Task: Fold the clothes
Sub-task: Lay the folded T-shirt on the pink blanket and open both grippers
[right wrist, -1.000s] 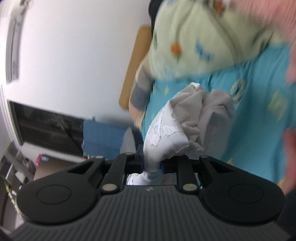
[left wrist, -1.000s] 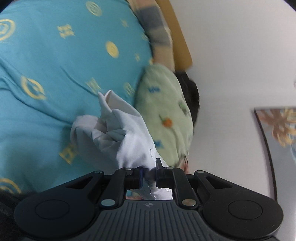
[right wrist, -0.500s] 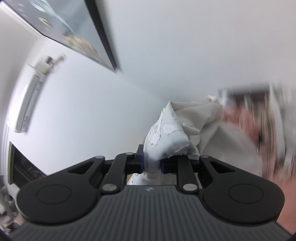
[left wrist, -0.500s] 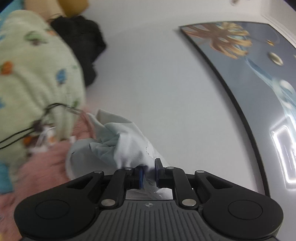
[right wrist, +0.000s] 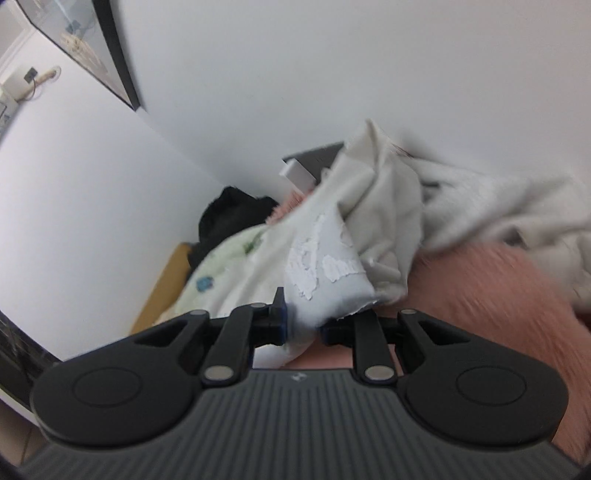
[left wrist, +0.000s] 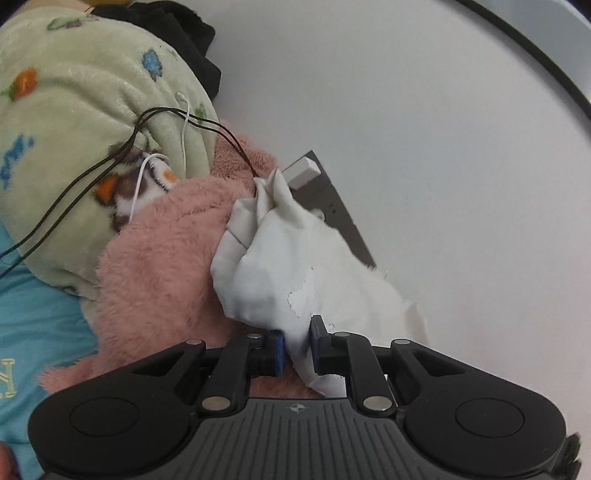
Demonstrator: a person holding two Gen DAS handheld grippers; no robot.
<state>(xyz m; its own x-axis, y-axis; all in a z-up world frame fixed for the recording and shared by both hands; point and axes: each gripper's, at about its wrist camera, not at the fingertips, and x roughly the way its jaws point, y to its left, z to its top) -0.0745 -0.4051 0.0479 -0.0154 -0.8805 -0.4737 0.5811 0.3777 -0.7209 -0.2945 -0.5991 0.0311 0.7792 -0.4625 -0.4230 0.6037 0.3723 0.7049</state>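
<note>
A white garment with a cracked white print point(left wrist: 288, 269) hangs bunched between both grippers. My left gripper point(left wrist: 296, 350) is shut on one part of it, over a pink fluffy blanket point(left wrist: 166, 258). My right gripper point(right wrist: 303, 323) is shut on another part of the same white garment point(right wrist: 332, 266), which trails off to the right over the pink blanket point(right wrist: 498, 288). The rest of the garment is crumpled, so its shape is hidden.
A green fleece blanket with small prints point(left wrist: 74, 110) and a black garment point(left wrist: 177, 33) lie on the blue bedsheet point(left wrist: 37, 325). Black and white cables point(left wrist: 110, 158) cross the green blanket. A grey socket panel with a white plug point(left wrist: 325, 188) sits on the white wall point(left wrist: 424, 129).
Both grippers have swung with the white garment from above the blue sheet and green blanket to the pink blanket near the wall. Both grips stay shut.
</note>
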